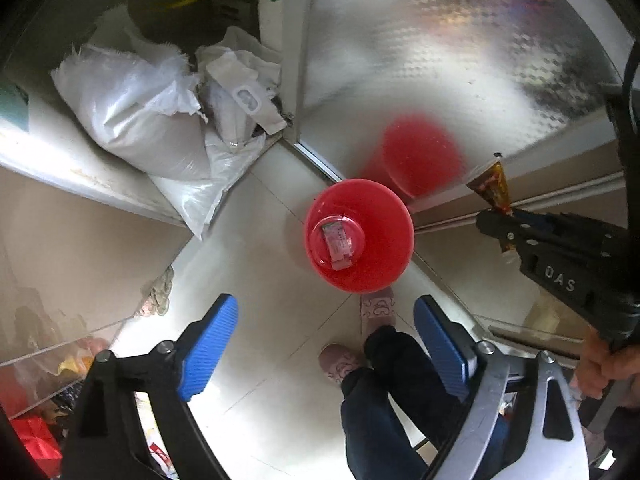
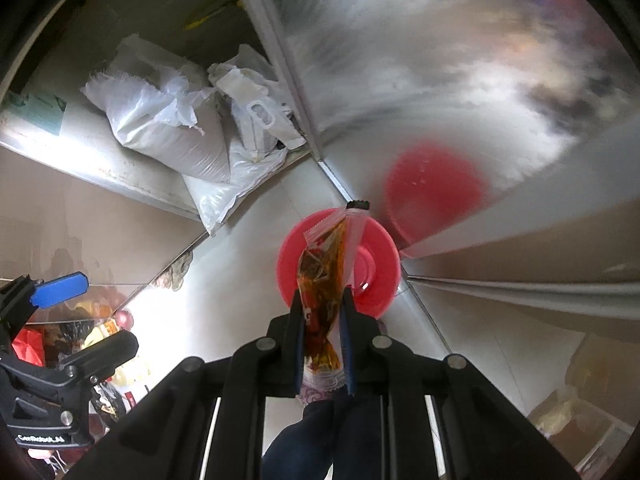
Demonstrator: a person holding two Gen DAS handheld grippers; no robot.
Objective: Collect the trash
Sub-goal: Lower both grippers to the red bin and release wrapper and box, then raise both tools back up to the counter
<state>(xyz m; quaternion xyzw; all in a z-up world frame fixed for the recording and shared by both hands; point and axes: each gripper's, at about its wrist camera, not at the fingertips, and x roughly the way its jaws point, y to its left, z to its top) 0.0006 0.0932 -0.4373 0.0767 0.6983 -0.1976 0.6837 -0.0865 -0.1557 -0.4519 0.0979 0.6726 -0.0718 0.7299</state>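
A red bin (image 1: 372, 256) stands on the pale floor beside a frosted glass door; a pink-green wrapper (image 1: 338, 242) lies on its bottom. My left gripper (image 1: 326, 320) is open and empty, high above the floor, just short of the bin. My right gripper (image 2: 322, 300) is shut on a brown snack wrapper (image 2: 322, 276) and holds it above the red bin (image 2: 376, 280). The same wrapper (image 1: 492, 188) and right gripper (image 1: 496, 220) show at the right of the left wrist view. The left gripper's blue fingertip (image 2: 60, 290) shows at the far left of the right wrist view.
White sacks (image 1: 136, 116) and plastic bags (image 1: 240, 92) lie in the corner behind the bin. The frosted door (image 1: 460, 60) reflects the bin. The person's slippered feet (image 1: 340, 360) stand below. A clutter of colourful items (image 2: 92, 332) lies at the left.
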